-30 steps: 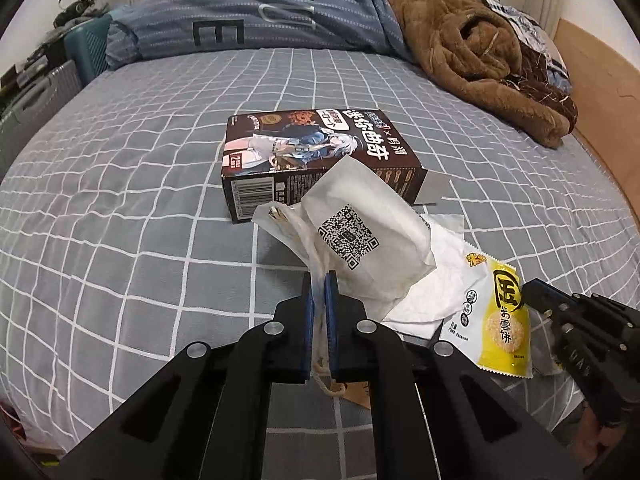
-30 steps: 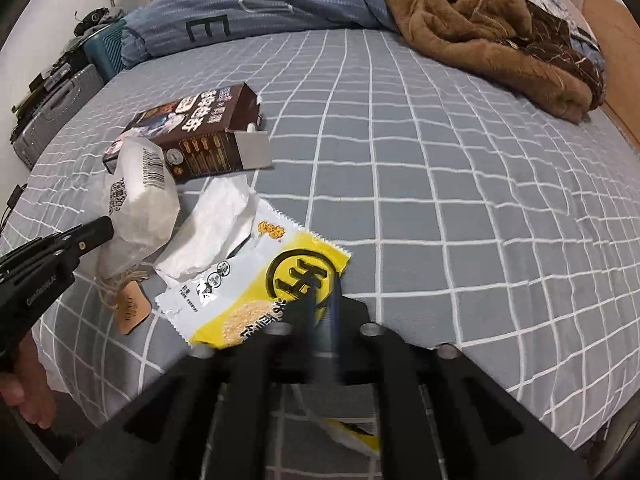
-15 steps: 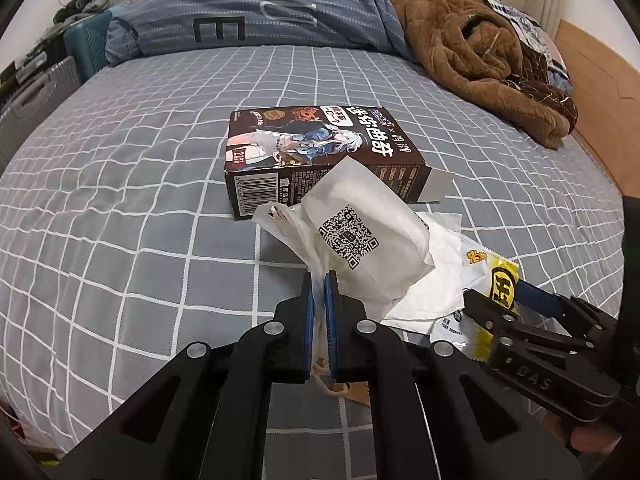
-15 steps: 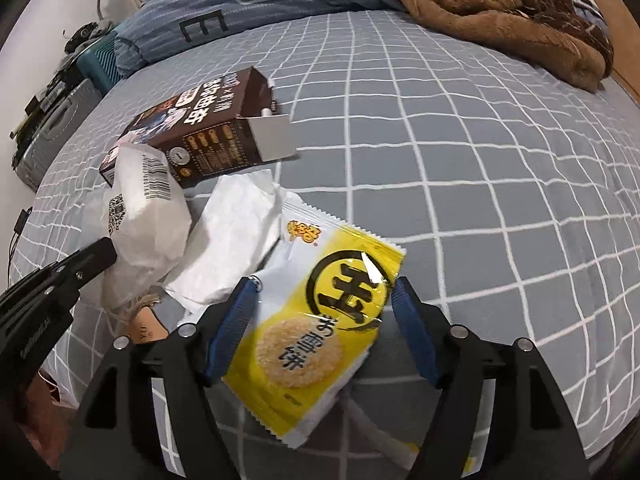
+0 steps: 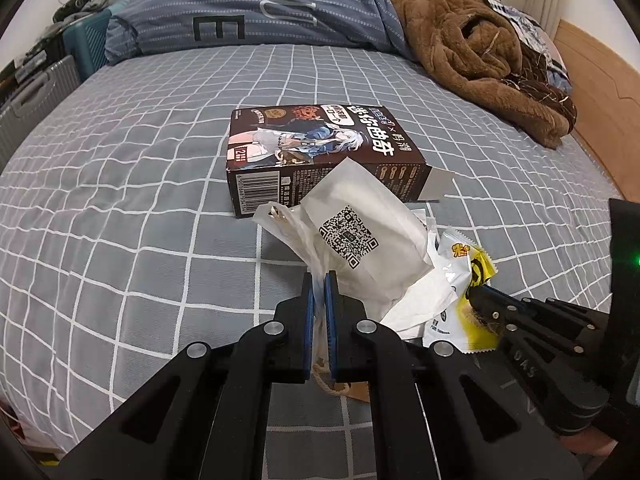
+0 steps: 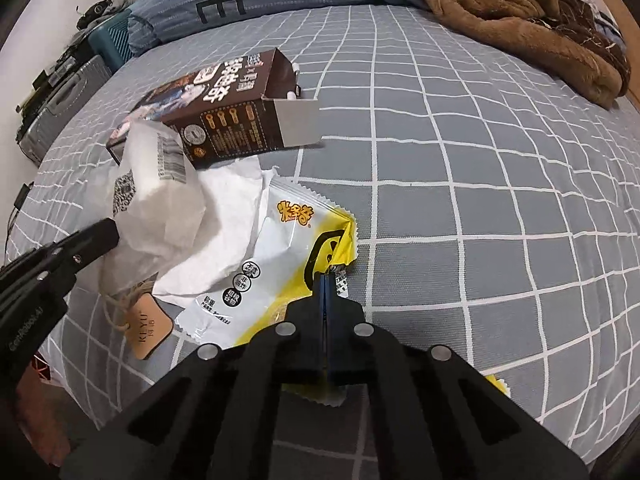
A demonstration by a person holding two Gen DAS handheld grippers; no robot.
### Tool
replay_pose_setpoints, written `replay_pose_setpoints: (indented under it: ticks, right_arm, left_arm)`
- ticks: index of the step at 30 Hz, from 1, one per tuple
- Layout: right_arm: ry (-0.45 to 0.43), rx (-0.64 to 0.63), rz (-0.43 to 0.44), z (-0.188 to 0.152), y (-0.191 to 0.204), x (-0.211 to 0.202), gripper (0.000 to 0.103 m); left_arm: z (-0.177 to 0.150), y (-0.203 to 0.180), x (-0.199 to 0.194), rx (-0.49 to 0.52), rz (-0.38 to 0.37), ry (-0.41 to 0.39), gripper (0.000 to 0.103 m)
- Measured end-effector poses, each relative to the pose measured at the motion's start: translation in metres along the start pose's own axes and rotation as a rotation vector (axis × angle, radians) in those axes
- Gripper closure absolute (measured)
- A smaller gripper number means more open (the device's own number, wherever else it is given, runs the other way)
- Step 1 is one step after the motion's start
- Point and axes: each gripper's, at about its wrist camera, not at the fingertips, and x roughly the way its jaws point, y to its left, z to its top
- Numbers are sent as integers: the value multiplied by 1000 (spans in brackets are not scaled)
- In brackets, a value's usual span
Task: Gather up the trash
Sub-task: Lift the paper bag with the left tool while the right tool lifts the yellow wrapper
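Observation:
My left gripper [image 5: 319,280] is shut on a white paper bag [image 5: 360,232] with a QR code, held near the bed's front edge; the bag also shows in the right wrist view [image 6: 160,204]. My right gripper [image 6: 325,280] is shut on a yellow and white snack wrapper [image 6: 276,256], crumpling its right side; the wrapper also shows in the left wrist view [image 5: 460,280]. A dark brown cookie box [image 5: 320,148] with an open flap lies just behind them [image 6: 224,116]. A white crumpled paper [image 6: 236,200] lies between the bag and the wrapper.
All lie on a bed with a grey checked sheet [image 5: 120,200]. A brown fleece garment [image 5: 472,56] and a blue striped duvet [image 5: 260,12] lie at the far end. A tan tag on string [image 6: 150,328] hangs from the bag. A grey suitcase [image 5: 28,100] stands left of the bed.
My right gripper opened around the snack wrapper half a second ago and has now shut on it, folding the wrapper. My left gripper has kept hold of the white bag.

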Motion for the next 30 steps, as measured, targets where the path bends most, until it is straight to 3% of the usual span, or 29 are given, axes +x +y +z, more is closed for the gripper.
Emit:
replay_pose_setpoints:
  ticks: [17, 23, 25, 26, 30]
  right_arm:
    - [-102, 75, 12, 11, -36, -43, 103]
    - [-43, 96, 9, 10, -40, -28, 98]
    - [-27, 114, 14, 9, -41, -19, 81]
    - [-30, 125, 18, 9, -42, -17, 67]
    - [-43, 134, 23, 15, -36, -9, 51]
  left_arm:
    - [2, 3, -2, -6, -1, -5, 98]
    - [2, 3, -1, -7, -3, -2, 98]
    - [2, 3, -1, -5, -3, -2, 98]
    - [1, 3, -1, -5, -3, -2, 98]
    - [1, 2, -2, -3, -5, 0, 98]
